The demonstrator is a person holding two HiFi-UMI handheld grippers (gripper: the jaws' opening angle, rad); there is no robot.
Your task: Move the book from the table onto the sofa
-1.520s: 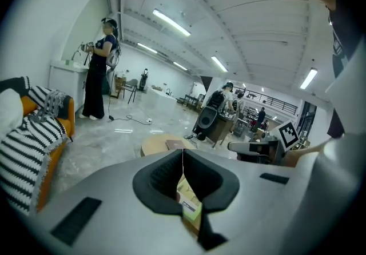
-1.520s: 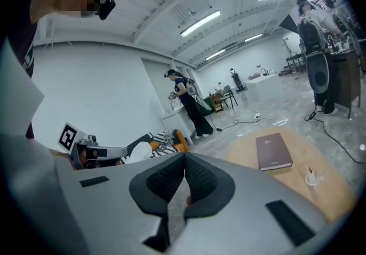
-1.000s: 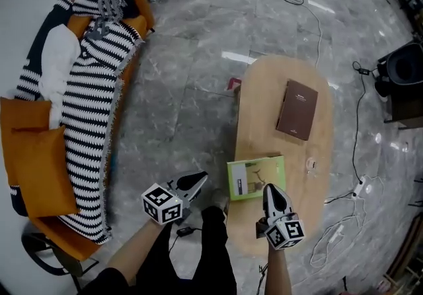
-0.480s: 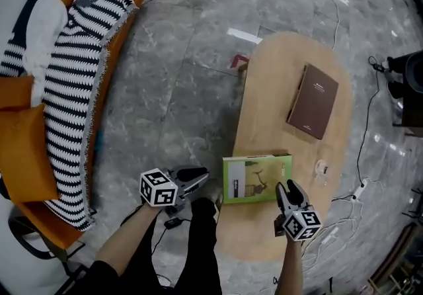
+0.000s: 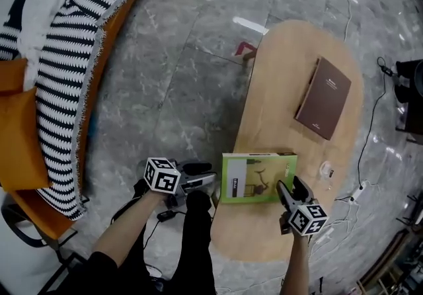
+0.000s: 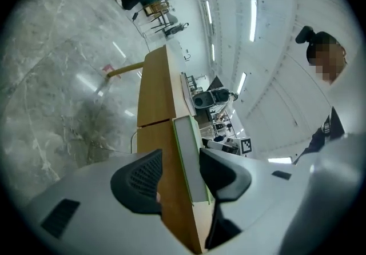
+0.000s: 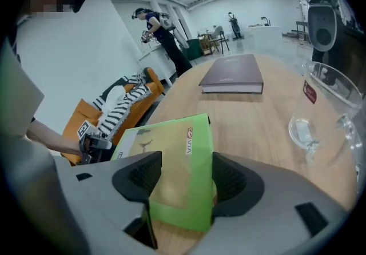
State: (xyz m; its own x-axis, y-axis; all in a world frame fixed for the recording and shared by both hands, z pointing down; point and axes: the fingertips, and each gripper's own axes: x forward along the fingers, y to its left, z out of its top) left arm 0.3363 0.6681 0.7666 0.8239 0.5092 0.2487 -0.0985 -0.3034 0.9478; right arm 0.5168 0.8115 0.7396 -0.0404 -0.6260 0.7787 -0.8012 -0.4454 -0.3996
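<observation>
While I watch through the head view, the green book lies flat on the oval wooden table, at its left edge and well apart from the orange sofa. The left gripper sits at the book's left side, and the right gripper at its right corner.

Left gripper view: the jaws, just opening, stand apart astride the table edge and the book together (one jaw below the tabletop).

Right gripper view: the jaws, just opened wide, flank the book's corner without pressing it.
</observation>
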